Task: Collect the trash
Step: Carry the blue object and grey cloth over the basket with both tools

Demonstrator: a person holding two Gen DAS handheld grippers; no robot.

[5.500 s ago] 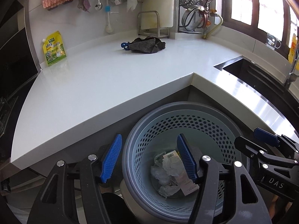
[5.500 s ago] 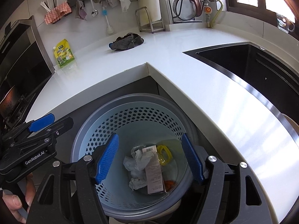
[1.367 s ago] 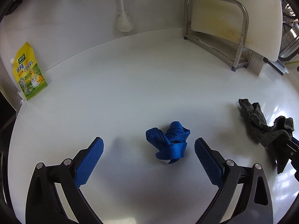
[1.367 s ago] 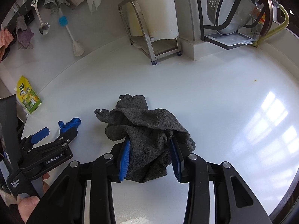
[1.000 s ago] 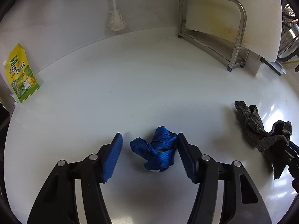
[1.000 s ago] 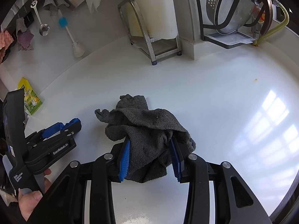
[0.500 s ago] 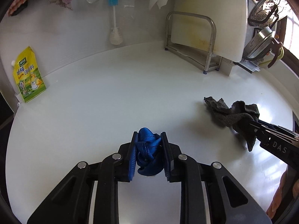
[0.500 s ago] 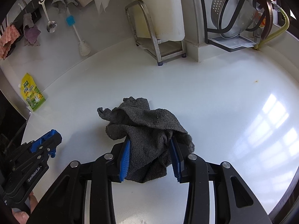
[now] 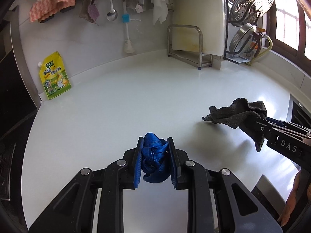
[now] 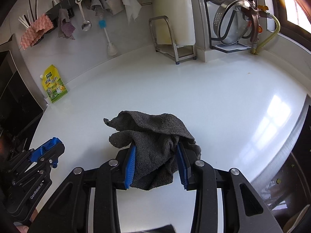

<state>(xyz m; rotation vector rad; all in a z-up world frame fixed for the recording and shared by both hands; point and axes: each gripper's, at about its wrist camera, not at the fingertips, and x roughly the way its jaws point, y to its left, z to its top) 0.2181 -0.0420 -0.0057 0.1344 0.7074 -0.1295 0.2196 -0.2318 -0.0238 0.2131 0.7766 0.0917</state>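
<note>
My left gripper (image 9: pixel 155 145) is shut on a crumpled blue strap (image 9: pixel 154 160), which is lifted off the white countertop (image 9: pixel 120 104). My right gripper (image 10: pixel 157 151) is shut on a dark grey rag (image 10: pixel 153 136) that drapes over both blue pads and hangs clear of the counter. In the left wrist view the rag (image 9: pixel 239 112) and the right gripper's black body show at the right edge. In the right wrist view the left gripper (image 10: pixel 48 149) shows at the lower left, held by a person's hand.
A yellow seasoning pouch (image 9: pixel 54 75) leans on the back wall at the left. A cutting board in a metal stand (image 9: pixel 194 36) and a rack of steel strainers (image 9: pixel 248 25) stand at the back right. Cloths, a spoon and a brush hang above. The sink (image 10: pixel 299 167) lies right.
The left gripper closed on the blue strap and lifted it. Both grippers have pulled back from the wall with their loads, and the rag has come off the counter.
</note>
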